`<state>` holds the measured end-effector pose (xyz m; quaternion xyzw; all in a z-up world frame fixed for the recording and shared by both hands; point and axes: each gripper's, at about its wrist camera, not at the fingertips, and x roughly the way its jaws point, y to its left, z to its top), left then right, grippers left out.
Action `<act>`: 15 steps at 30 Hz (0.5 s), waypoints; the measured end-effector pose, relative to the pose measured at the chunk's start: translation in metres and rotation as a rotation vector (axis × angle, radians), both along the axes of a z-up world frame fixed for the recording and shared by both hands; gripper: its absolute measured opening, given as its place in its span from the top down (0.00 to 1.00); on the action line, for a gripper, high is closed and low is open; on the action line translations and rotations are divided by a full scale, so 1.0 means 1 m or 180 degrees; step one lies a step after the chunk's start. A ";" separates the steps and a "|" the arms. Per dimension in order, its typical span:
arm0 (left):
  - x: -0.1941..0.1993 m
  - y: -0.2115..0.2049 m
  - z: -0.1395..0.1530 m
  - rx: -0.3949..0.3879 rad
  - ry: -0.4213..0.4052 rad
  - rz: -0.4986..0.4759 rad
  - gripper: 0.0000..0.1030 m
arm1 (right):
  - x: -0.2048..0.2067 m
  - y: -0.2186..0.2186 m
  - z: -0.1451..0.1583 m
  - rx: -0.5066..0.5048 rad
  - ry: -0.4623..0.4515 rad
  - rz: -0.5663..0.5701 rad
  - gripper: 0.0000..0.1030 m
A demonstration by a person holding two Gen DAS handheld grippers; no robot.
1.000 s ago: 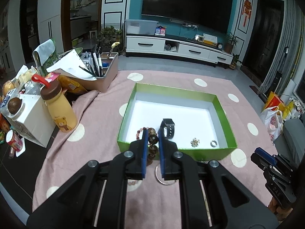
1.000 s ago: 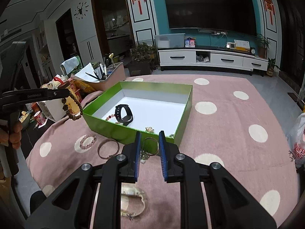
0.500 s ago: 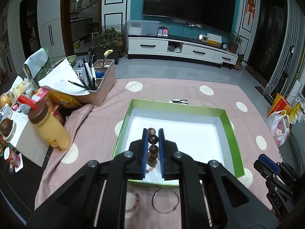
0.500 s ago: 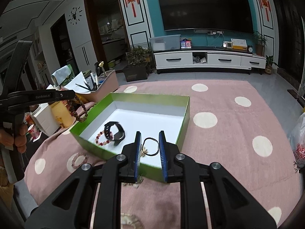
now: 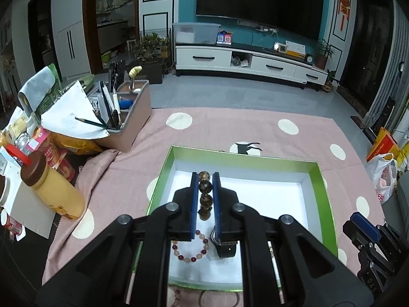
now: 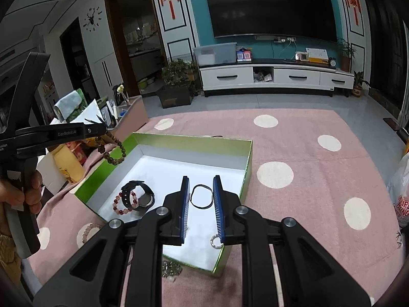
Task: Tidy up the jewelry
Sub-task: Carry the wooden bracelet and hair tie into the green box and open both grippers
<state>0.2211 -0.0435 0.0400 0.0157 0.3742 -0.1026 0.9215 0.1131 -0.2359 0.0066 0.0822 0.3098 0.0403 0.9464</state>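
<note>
pink dotted rug, green box holds watch, red bracelet, black ring, small ring. left gripper clamps brown bead bracelet above box. right gripper jaws apart, empty. pink bracelet and chain remain outside.

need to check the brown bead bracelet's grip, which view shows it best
The right wrist view: the brown bead bracelet hangs as a loop from the left tongs, beside the green box. The left wrist view shows only a few beads in a column between the shut tongs, with the rest hidden.
</note>
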 end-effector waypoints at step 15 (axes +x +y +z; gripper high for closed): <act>0.022 -0.012 -0.044 0.0166 0.0321 0.0009 0.90 | 0.026 -0.003 -0.021 -0.0071 0.0300 -0.0033 0.82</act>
